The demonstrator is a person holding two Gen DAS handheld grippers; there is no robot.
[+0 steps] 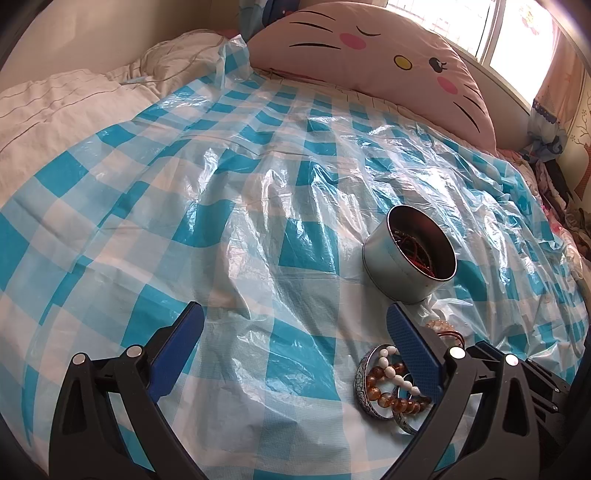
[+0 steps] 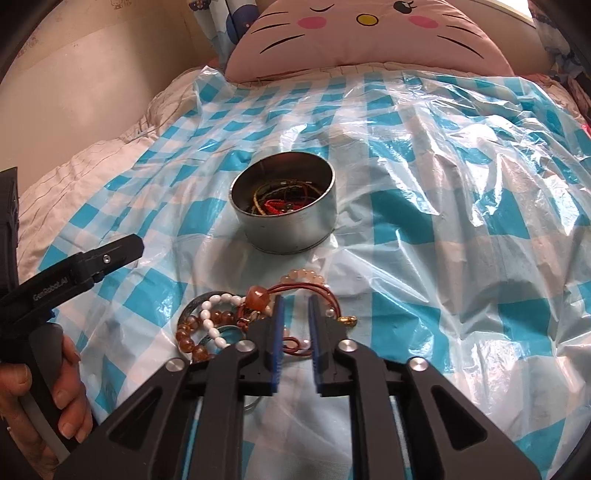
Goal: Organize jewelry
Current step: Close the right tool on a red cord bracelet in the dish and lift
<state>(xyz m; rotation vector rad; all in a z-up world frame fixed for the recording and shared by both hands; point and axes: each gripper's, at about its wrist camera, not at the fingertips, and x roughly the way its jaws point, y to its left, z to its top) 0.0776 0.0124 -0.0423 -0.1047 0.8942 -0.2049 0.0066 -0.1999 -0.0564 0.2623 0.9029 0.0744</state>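
A round metal tin point(image 2: 284, 210) with corded bracelets inside stands on the blue checked plastic sheet point(image 2: 443, 206); it also shows in the left wrist view point(image 1: 408, 254). A pile of jewelry lies in front of it: amber bead bracelet point(image 2: 192, 332), white bead bracelet point(image 2: 210, 325), a bangle point(image 1: 364, 384), a red cord bracelet point(image 2: 306, 288). My right gripper point(image 2: 295, 306) hovers low over the red cord, jaws a narrow gap apart, holding nothing. My left gripper point(image 1: 295, 321) is wide open and empty, left of the pile point(image 1: 391, 384).
A large pink cat-face cushion point(image 1: 369, 55) lies at the bed's head. White bedding point(image 1: 55, 107) borders the sheet on the left. A window point(image 1: 480, 26) is at the back right. The left gripper and a hand point(image 2: 66, 373) show at the right view's left edge.
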